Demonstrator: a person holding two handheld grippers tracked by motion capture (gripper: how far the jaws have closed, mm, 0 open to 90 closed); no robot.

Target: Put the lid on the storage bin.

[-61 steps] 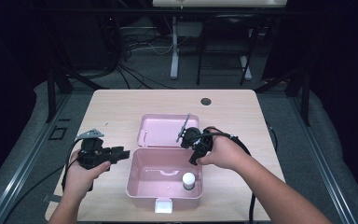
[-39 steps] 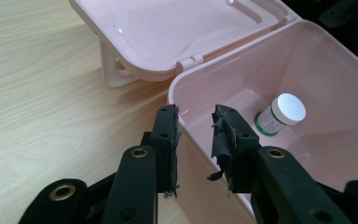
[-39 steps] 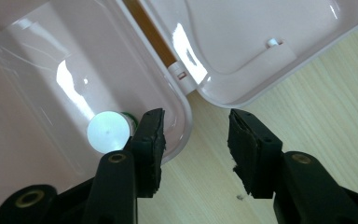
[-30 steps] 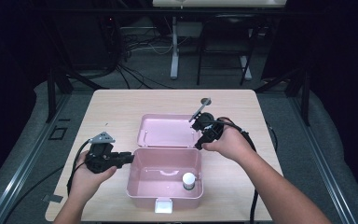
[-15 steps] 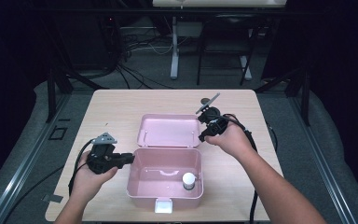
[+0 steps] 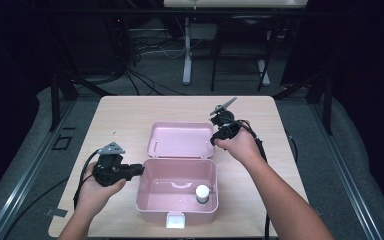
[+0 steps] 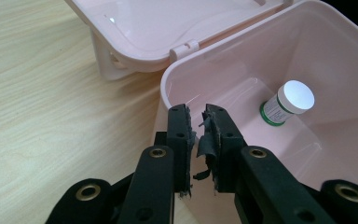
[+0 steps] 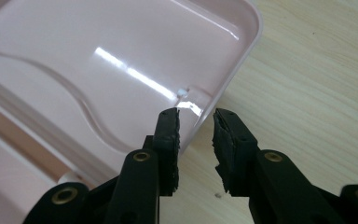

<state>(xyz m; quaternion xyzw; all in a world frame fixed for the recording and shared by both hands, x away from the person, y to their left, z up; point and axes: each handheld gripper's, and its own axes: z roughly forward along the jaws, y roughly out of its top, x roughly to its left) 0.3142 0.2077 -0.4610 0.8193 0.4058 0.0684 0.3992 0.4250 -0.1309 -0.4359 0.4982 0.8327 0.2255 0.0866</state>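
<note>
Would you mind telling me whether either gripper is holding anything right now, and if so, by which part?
The left gripper grips the near left wall of the pink box at its rim. The right gripper holds nothing; its jaws straddle the lid's edge.

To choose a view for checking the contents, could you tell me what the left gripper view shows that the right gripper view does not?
Left gripper view: the inside of the pink box, with a white-capped bottle standing in it. Right gripper view: a rounded outer corner of the open lid, close up. Both: the lid and the wooden table.
</note>
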